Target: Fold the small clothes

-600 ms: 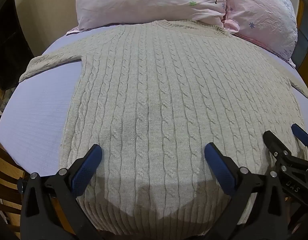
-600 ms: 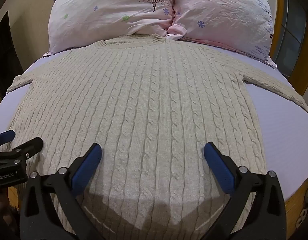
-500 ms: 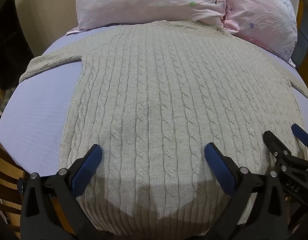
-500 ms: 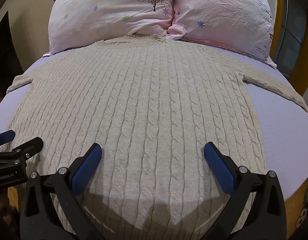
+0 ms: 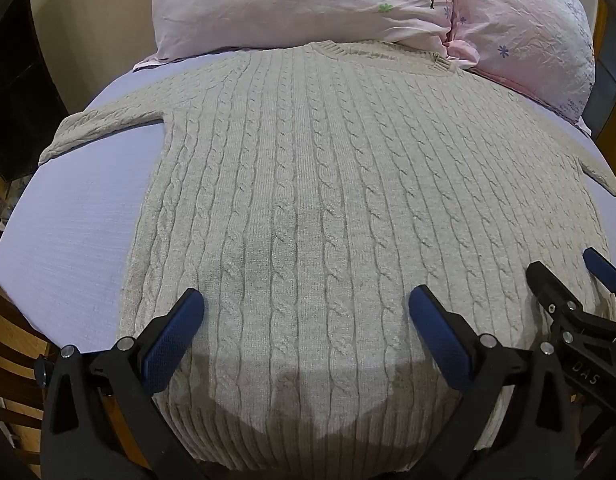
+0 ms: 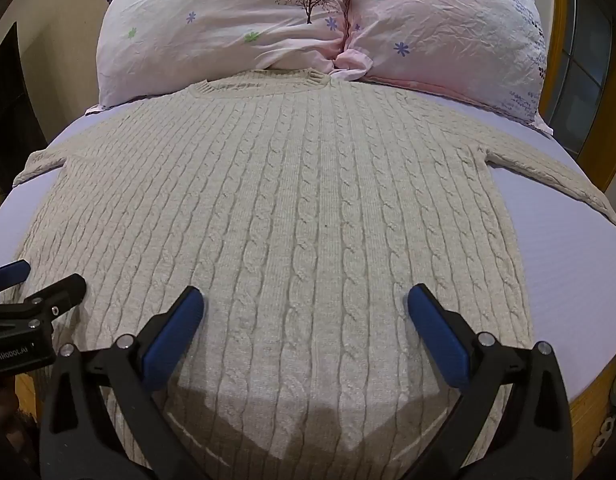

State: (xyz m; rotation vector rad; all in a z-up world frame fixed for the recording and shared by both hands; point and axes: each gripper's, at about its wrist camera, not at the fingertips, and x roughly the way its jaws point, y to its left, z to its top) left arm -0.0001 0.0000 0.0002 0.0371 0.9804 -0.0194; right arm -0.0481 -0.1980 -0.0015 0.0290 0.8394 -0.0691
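Observation:
A cream cable-knit sweater point(image 5: 328, 168) lies flat on the lilac bed sheet point(image 5: 75, 216), neck towards the pillows, sleeves spread to both sides. It also shows in the right wrist view point(image 6: 291, 208). My left gripper point(image 5: 303, 308) is open and empty, hovering over the sweater's lower left part near the hem. My right gripper point(image 6: 303, 308) is open and empty over the lower right part. The right gripper also shows at the right edge of the left wrist view point(image 5: 564, 276), and the left gripper shows at the left edge of the right wrist view point(image 6: 39, 284).
Two pink flowered pillows point(image 6: 235, 24) point(image 6: 448, 28) lie at the head of the bed. The wooden bed frame point(image 5: 11, 344) shows at the lower left. A dark window with a wooden frame point(image 6: 580, 60) stands at the right. Bare sheet point(image 6: 576, 264) lies beside the sweater.

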